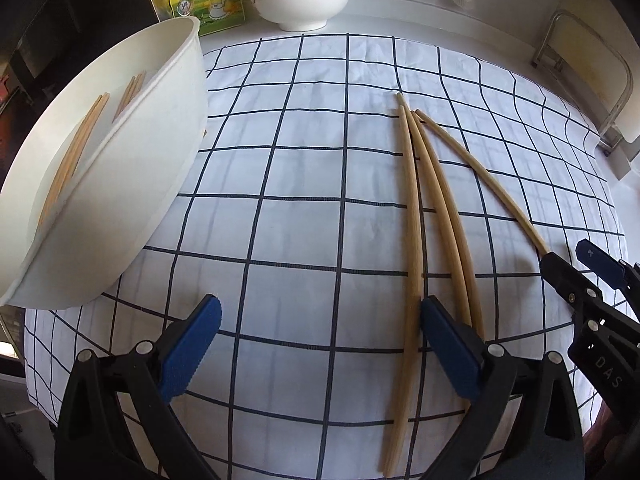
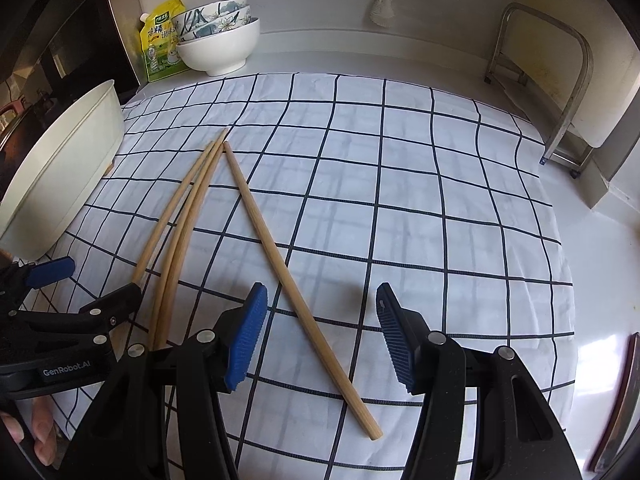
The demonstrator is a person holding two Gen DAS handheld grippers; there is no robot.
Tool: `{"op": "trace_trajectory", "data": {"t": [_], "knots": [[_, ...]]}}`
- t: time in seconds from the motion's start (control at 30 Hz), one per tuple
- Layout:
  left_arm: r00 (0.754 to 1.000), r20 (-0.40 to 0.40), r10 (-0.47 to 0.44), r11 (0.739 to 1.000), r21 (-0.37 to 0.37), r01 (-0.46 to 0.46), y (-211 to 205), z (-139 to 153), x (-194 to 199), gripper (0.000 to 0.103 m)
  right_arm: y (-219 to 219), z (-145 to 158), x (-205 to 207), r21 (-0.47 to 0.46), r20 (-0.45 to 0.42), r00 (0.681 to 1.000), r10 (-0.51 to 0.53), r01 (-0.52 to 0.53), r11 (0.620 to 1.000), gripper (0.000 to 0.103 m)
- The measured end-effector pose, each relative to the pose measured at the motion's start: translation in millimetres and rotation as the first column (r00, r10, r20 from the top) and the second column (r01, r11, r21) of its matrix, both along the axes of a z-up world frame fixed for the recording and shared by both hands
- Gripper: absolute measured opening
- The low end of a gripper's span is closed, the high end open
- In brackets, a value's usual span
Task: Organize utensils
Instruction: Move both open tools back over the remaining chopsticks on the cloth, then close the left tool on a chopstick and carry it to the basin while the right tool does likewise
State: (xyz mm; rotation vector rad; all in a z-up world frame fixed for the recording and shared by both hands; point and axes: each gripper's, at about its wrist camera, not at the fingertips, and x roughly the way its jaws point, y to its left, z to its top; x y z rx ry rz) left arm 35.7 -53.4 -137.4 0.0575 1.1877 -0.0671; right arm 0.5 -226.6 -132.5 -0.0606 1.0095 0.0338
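My left gripper wide open, holding nothing. My right gripper wide open too, straddling lone pale wooden chopstick on white checked cloth. Two more chopsticks just beside. White plastic tub at left holds others.

Bright, even daylight fills both fisheye views. Soft striped shadows cross the checked cloth. Grid lines bow strongly toward the edges, corners vignette to black, and focus stays sharp.
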Motion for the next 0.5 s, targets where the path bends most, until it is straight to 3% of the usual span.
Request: {"op": "trace_trajectory", "data": {"t": [0.17,0.23,0.4,0.5], "knots": [[1.0,0.012,-0.011,1.0,-0.004,0.011,-6,1,10,0.094,3,-4,9,-0.019,0.002,0.999,0.039,-0.039,0.999,0.054],[0.999,0.02,-0.028,0.999,-0.023,0.029,-9,4,11,0.078,6,-4,10,-0.02,0.006,0.998,0.066,-0.066,0.998,0.05],[0.996,0.035,-0.077,0.996,-0.041,0.079,-19,10,7,0.04,20,-3,6,-0.026,0.001,0.991,0.13,-0.13,0.991,0.011],[0.996,0.025,-0.087,0.993,-0.073,0.089,-20,11,6,0.008,24,-2,3,-0.004,-0.004,0.989,0.146,-0.146,0.989,0.007]]}}
